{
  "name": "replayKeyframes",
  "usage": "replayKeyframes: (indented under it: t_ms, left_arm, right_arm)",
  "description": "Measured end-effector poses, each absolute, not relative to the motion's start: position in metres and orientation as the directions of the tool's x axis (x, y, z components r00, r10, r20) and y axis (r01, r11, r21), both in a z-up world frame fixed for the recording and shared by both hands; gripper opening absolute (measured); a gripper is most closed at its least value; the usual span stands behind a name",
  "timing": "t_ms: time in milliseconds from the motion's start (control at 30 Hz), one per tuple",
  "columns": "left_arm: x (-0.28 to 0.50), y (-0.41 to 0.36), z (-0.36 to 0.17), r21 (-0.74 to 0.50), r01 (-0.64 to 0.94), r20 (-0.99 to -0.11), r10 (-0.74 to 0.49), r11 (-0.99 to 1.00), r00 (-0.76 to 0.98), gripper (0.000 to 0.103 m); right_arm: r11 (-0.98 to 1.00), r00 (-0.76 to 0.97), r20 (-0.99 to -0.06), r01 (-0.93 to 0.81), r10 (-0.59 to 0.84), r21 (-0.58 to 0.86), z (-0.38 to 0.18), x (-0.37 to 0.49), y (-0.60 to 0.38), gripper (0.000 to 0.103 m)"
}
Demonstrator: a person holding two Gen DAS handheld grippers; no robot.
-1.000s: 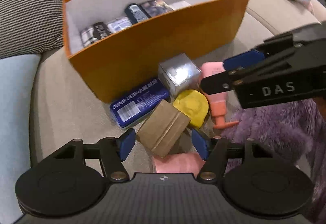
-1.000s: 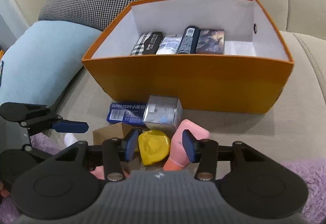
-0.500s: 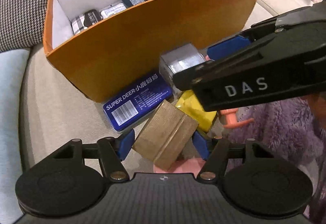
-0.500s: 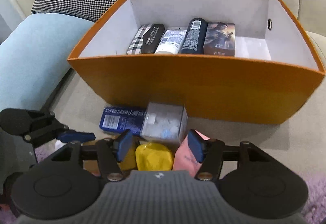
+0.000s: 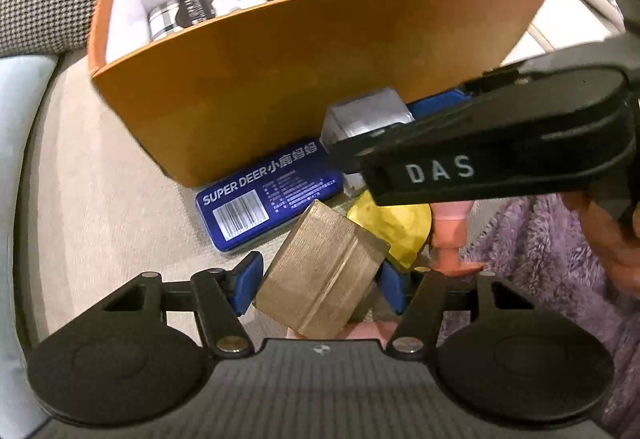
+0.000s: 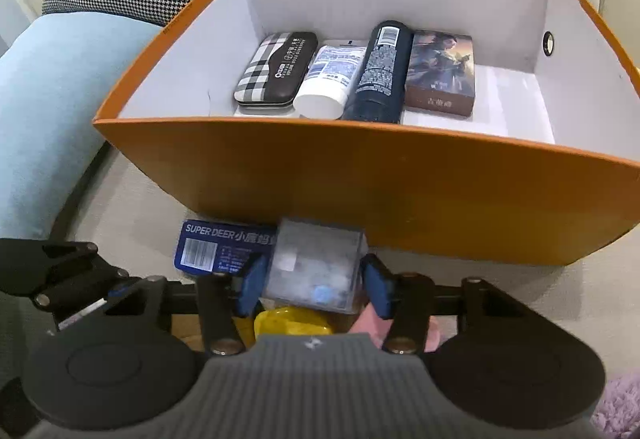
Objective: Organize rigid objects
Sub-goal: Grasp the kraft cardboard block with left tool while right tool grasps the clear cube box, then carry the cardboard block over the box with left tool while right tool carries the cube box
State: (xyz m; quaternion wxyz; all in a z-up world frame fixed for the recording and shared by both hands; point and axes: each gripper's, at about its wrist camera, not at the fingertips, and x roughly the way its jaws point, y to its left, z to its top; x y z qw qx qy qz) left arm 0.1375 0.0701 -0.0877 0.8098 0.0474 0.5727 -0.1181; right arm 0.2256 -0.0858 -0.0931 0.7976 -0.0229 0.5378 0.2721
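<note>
Orange box [image 6: 400,191] ahead; our left gripper [image 5: 320,279] fingers clamp the tan block [image 5: 320,279], right gripper [image 6: 314,279] fingers straddle the clear cube [image 6: 316,263], contact unclear.

We see beige sofa seat [image 6: 500,299] carrying all. Ahead of jaws: orange box [image 6: 400,191]. Just before left jaws: blue tin [image 5: 268,195], gold box [image 5: 320,283], yellow piece [image 5: 396,227]. Left of jaws: light blue cushion [image 6: 52,95]. Right of jaws: purple fluffy blanket [image 5: 540,259].
</note>
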Motion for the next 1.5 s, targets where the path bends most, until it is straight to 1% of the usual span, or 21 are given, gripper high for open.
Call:
replayKeyframes:
  t_ms: [200,367,533,667,867,1100,1267,1500]
  left_arm:
    - [0.128,0.093,-0.079,-0.115,0.146,-0.925,-0.16,0.983,0.346,0.059]
    - [0.122,0.11,-0.071,-0.18,0.044,-0.908,-0.183,0.983,0.377,0.057]
    - [0.116,0.11,-0.053,-0.208,0.022,-0.886,-0.198,0.978,0.42,0.056]
    - [0.119,0.104,-0.044,-0.196,0.028,-0.875,-0.188,0.98,0.447,0.056]
    - [0.117,0.1,-0.019,-0.213,0.034,-0.843,-0.201,0.976,0.498,0.056]
    - [0.124,0.09,0.023,-0.194,0.105,-0.799,-0.219,0.975,0.56,0.056]
    - [0.146,0.08,0.048,-0.172,0.157,-0.776,-0.232,0.973,0.587,0.056]
    - [0.186,0.065,0.063,-0.154,0.206,-0.758,-0.25,0.966,0.603,0.056]
  right_arm:
    - [0.846,0.287,-0.863,-0.469,0.417,0.253,-0.086,0.222,-0.09,0.053]
    - [0.834,0.314,-0.845,-0.494,0.433,0.244,-0.069,0.215,-0.094,0.053]
    - [0.823,0.326,-0.831,-0.513,0.45,0.245,-0.055,0.209,-0.101,0.053]
    - [0.815,0.329,-0.826,-0.527,0.457,0.242,-0.046,0.205,-0.106,0.053]
    - [0.797,0.347,-0.81,-0.56,0.473,0.226,-0.025,0.197,-0.115,0.052]
    - [0.764,0.349,-0.789,-0.606,0.506,0.223,0.007,0.199,-0.133,0.052]
    - [0.747,0.382,-0.764,-0.637,0.519,0.19,0.037,0.209,-0.146,0.052]
    - [0.755,0.42,-0.759,-0.641,0.498,0.141,0.061,0.246,-0.159,0.052]
